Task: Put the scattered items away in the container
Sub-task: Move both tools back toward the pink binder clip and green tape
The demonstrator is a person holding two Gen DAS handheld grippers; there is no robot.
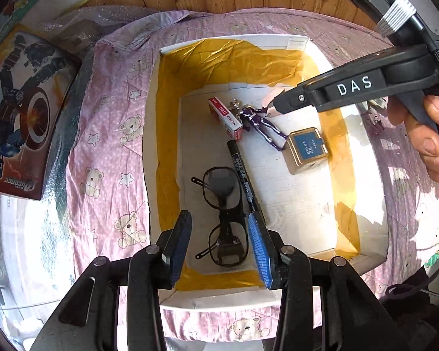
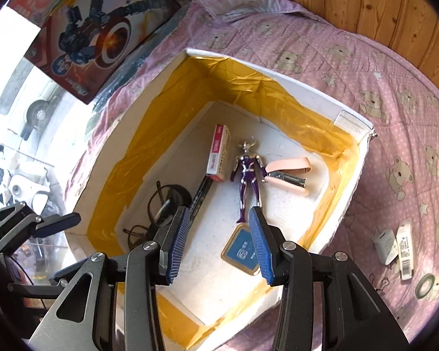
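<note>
Six things already down in the box [image 2: 322, 99]: glasses [image 1: 224, 213], marker [image 1: 243, 175], staple pack [image 2: 218, 153], figure [image 2: 248, 172], stapler [image 2: 289, 175], tin [image 2: 243, 251]. Still out on the bedspread right of the box: small packets [image 2: 393, 245], tape ring [image 2: 425, 285]. Both grippers [image 1: 219, 245] [image 2: 218, 242] over the box, jaws spread, holding nothing.

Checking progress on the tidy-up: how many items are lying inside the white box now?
6: red-and-white staple box, purple-silver figure and pink stapler at the far end; black marker, black glasses and gold-rimmed blue tin nearer. Something small could be hidden.
</note>
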